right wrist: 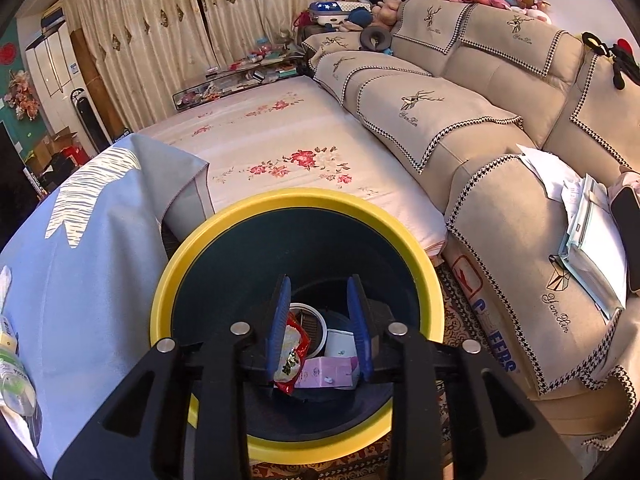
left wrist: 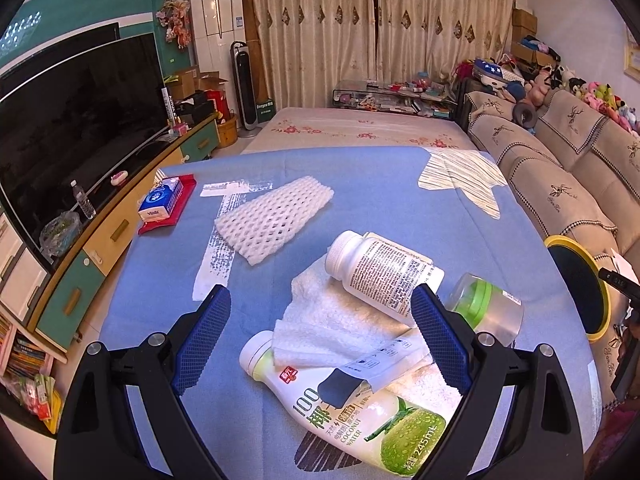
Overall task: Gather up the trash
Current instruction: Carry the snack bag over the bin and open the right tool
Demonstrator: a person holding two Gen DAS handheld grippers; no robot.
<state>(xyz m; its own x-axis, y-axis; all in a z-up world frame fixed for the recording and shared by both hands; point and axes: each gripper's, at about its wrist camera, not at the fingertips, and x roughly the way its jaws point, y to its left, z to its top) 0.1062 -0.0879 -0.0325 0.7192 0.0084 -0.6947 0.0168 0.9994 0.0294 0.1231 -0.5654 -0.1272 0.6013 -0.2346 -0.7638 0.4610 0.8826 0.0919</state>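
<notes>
The coconut water bottle, near the table's front edge, reads "100", "COCONUT WATER" and "245mL". The blue tissue pack at the far left corner seems to say "Vinda". A sofa cover carries embroidered "Yan Yan", perhaps.

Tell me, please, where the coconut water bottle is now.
In the left wrist view the coconut water bottle lies on its side on the blue tablecloth, low in the picture, partly under a white paper towel, with the white pill bottle just beyond.
</notes>
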